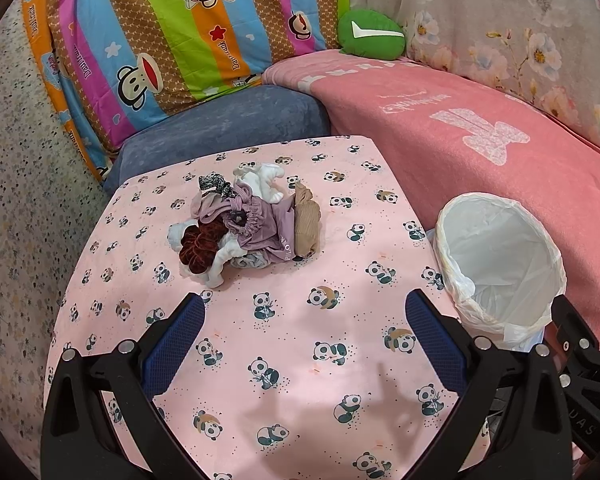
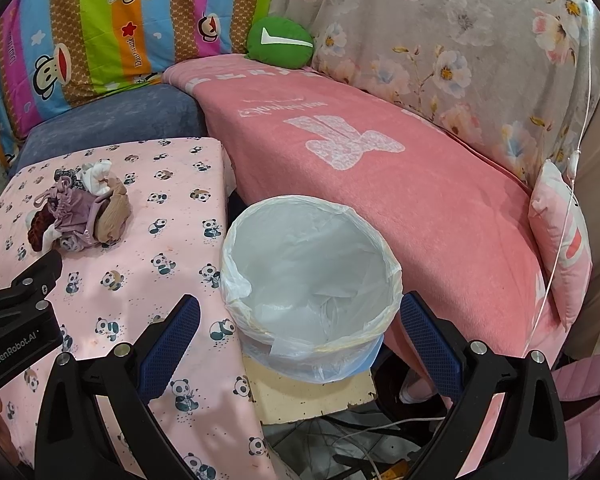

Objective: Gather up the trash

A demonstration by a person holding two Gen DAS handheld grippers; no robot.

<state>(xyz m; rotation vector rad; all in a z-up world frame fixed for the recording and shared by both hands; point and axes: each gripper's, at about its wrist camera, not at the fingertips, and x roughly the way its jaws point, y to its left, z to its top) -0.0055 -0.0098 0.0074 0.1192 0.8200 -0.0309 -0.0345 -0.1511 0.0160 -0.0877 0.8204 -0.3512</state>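
Note:
A pile of crumpled cloth scraps and scrunchies (image 1: 246, 222) lies on the pink panda-print table (image 1: 284, 340); it also shows in the right wrist view (image 2: 80, 212). A round bin lined with a white plastic bag (image 1: 500, 264) stands right of the table, and it sits between my right fingers in the right wrist view (image 2: 312, 284). My left gripper (image 1: 305, 312) is open and empty, hovering over the table short of the pile. My right gripper (image 2: 300, 312) is open and empty, above the bin's near rim. The left gripper's body (image 2: 16, 312) shows at the left edge.
A bench under a pink blanket (image 2: 400, 168) runs behind and right of the bin. A blue cushion (image 1: 220, 128), a striped monkey-print cover (image 1: 160, 40) and a green plush (image 1: 370, 34) sit at the back. Cables (image 2: 360, 440) lie on the floor under the bin's stand.

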